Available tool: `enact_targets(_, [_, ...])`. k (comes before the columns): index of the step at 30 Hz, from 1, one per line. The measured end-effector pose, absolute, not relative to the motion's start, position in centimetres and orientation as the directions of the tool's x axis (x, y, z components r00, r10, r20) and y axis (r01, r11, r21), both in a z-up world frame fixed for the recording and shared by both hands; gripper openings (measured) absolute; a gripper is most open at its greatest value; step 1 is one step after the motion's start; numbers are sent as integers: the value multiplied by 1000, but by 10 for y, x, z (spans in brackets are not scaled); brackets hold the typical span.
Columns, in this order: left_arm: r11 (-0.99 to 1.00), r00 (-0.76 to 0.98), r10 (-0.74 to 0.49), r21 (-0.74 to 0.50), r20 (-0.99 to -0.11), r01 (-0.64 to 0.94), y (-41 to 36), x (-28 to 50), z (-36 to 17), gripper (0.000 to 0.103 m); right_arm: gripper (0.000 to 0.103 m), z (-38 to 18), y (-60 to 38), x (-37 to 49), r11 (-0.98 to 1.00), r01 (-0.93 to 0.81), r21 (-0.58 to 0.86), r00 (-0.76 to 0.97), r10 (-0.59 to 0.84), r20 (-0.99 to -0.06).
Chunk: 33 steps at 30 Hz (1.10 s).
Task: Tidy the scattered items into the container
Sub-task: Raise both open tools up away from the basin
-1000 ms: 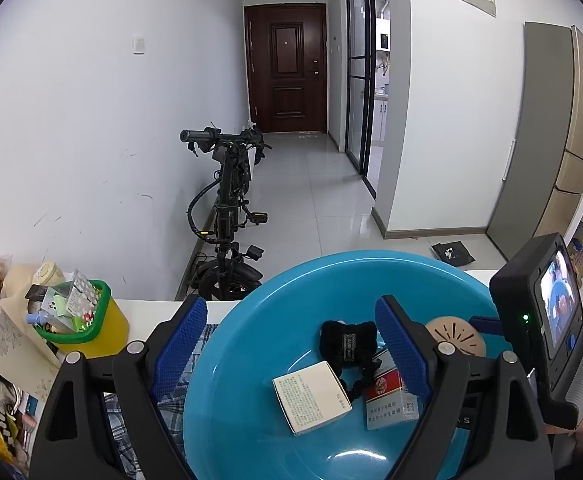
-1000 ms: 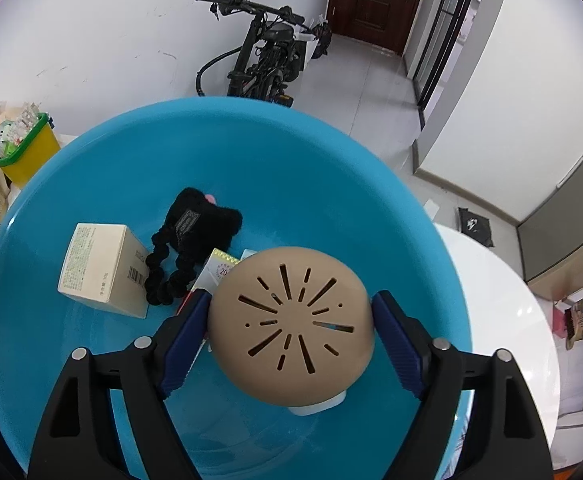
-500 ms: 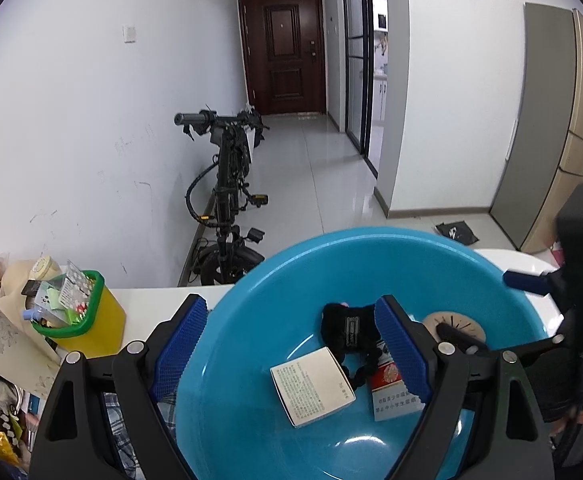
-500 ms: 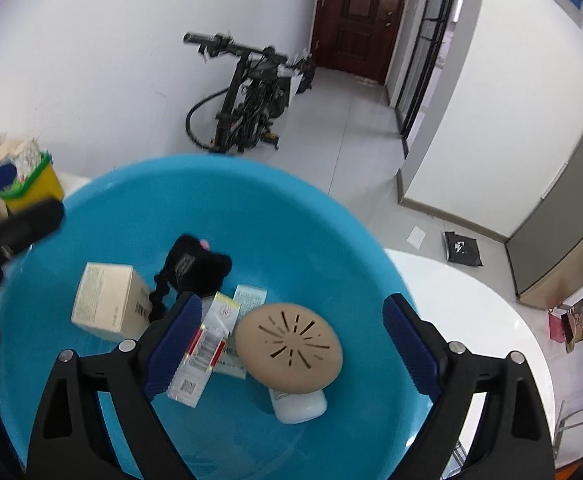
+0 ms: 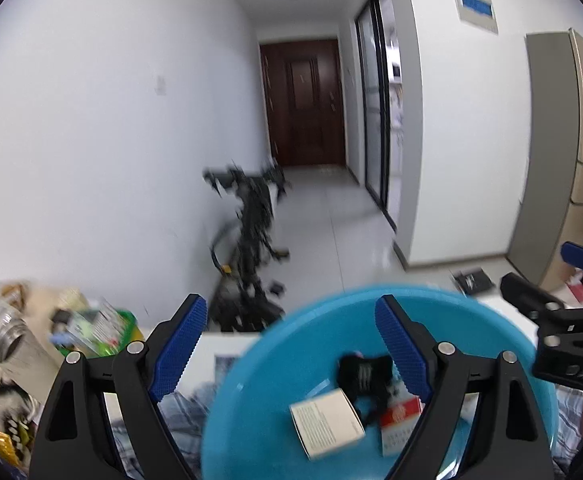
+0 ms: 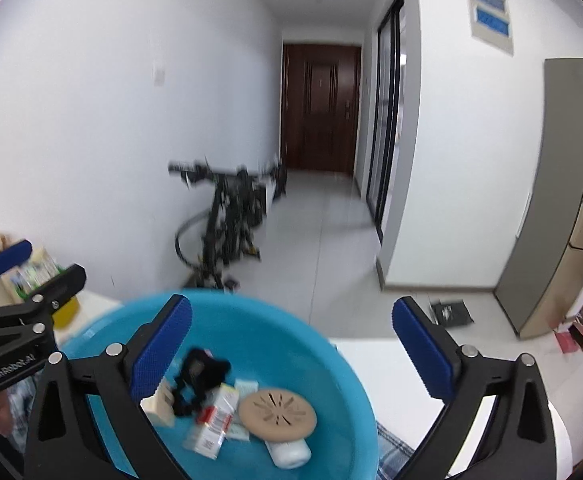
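Note:
A blue basin (image 5: pixel 503 344) (image 6: pixel 275 320) stands on the white table. In it lie a white box (image 5: pixel 325 422) (image 6: pixel 159 408), a black strap bundle (image 5: pixel 365 372) (image 6: pixel 201 372), a red and white pack (image 5: pixel 399 416) (image 6: pixel 211 428), and a tan vented disc on a white base (image 6: pixel 277 414). My left gripper (image 5: pixel 291 348) is open and empty, raised above the basin's left side. My right gripper (image 6: pixel 291 348) is open and empty, raised above the basin's right rim. Each gripper shows at the edge of the other's view.
A yellow bin with a green rim (image 5: pixel 123 328) (image 6: pixel 67 308) full of small packets stands left of the basin, with jars and snack bags (image 5: pixel 3 344) further left. A checked cloth (image 5: pixel 195 408) lies under the basin. A bicycle (image 5: pixel 251 248) leans on the wall beyond.
My right gripper opened and let go of the tan disc, which now rests in the basin. Both grippers have lifted up and tilted back from the basin.

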<state>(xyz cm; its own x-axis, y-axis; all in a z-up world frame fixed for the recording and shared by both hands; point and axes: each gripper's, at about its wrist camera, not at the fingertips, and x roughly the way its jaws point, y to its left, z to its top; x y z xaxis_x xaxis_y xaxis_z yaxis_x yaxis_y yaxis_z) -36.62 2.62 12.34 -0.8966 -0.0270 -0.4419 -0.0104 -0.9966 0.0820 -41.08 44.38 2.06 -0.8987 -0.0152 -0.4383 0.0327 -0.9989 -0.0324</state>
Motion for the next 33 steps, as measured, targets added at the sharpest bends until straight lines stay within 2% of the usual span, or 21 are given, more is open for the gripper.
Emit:
enact_targets(4, [-999, -940, 9, 25, -340, -19, 19, -344, 142, 88, 102, 40, 442, -393, -999, 36, -8, -941, -31, -338])
enact_targets(7, [-999, -967, 30, 5, -253, -33, 15, -327, 153, 103, 103, 48, 444, -379, -1000, 13, 5, -965, -14, -260])
enact_targets(11, [-999, -988, 29, -32, -153, -25, 7, -309, 165, 103, 103, 58, 450, -365, -999, 4, 34, -984, -10, -180])
enact_targets(22, [-998, -995, 33, -48, -93, -28, -2, -290, 175, 103, 103, 75, 448, -345, -999, -6, 32, -997, 4, -79])
enact_targets(33, [-995, -994, 68, -76, -85, -62, -1, -280, 180, 103, 103, 77, 451, -336, -999, -27, 43, -997, 24, -70])
